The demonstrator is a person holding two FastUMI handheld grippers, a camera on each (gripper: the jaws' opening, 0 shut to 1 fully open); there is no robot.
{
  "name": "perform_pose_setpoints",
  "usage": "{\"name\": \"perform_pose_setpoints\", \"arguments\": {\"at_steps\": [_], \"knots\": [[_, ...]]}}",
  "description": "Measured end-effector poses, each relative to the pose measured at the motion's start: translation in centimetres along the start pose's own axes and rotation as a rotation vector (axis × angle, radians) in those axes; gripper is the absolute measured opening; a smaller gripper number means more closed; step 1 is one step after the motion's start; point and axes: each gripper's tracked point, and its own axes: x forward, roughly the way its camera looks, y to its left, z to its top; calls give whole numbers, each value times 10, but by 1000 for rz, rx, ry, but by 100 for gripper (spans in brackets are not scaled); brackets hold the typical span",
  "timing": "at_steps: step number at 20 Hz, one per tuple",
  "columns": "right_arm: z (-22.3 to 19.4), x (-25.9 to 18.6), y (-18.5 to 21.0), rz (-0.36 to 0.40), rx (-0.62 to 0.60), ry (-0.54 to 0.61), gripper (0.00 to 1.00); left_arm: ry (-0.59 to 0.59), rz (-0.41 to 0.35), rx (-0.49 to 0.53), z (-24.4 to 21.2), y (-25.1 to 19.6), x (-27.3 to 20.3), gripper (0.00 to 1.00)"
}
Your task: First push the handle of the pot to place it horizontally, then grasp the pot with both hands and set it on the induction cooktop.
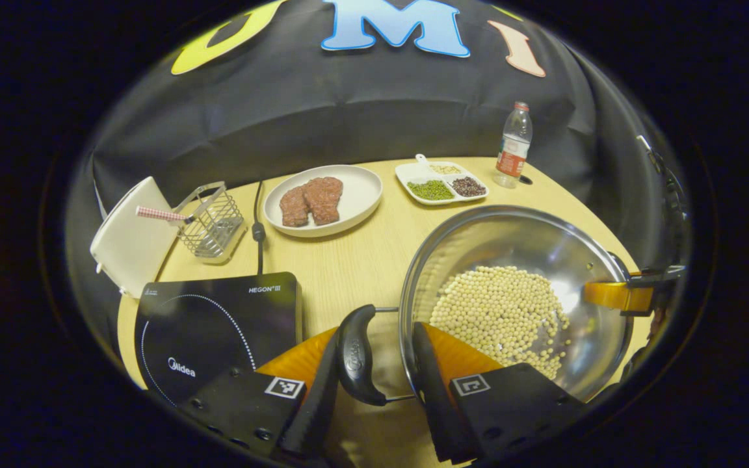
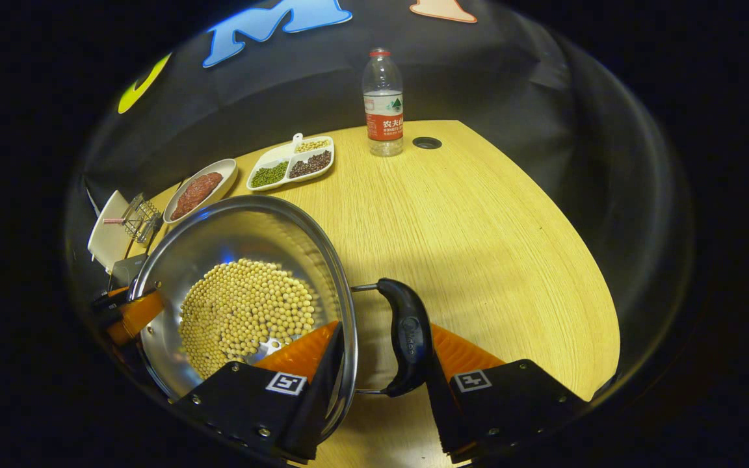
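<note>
The steel pot (image 1: 511,227), with soybeans (image 1: 501,312) in its bottom, stands right of the black induction cooktop (image 1: 218,325). My left gripper (image 1: 378,335) is shut on the pot: one finger lies outside the black side handle (image 1: 356,354), the other inside the rim. Across the pot, the right gripper (image 1: 621,296) holds the opposite side. In the right gripper view the pot (image 2: 238,227) is at the lower left. There my right gripper (image 2: 381,344) spans the rim and the other black handle (image 2: 408,338) the same way. I cannot tell whether the pot rests on the table.
Behind the pot are a plate of meat (image 1: 322,198), a divided dish of beans (image 1: 439,182) and a water bottle (image 1: 513,146). A wire basket (image 1: 212,221), a white board (image 1: 131,237) and a cable (image 1: 259,227) lie beyond the cooktop. Bare wooden table (image 2: 491,247) stretches right of the pot.
</note>
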Motion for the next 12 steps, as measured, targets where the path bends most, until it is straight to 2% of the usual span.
{"name": "perform_pose_setpoints", "arguments": {"at_steps": [2, 4, 7, 9, 10, 12], "knots": [[0, 0, 0, -2, -8, 1, 68, -4, 3, -4, 2, 0, 1, 71], [2, -2, 2, 13, 17, 0, 68, -12, 13, 0, 4, 1, 2, 68], [2, -5, 3, 16, 7, 2, 57, -19, 19, 1, 7, 4, -5, 66], [5, -10, 4, 18, 9, -7, 57, -26, 22, -4, 9, 5, -9, 66], [7, -12, 4, 20, 12, -10, 62, -32, 23, -5, 11, 5, -11, 66], [9, -21, 6, 22, 10, -16, 62, -47, 26, 0, 16, 8, -18, 66]]}}
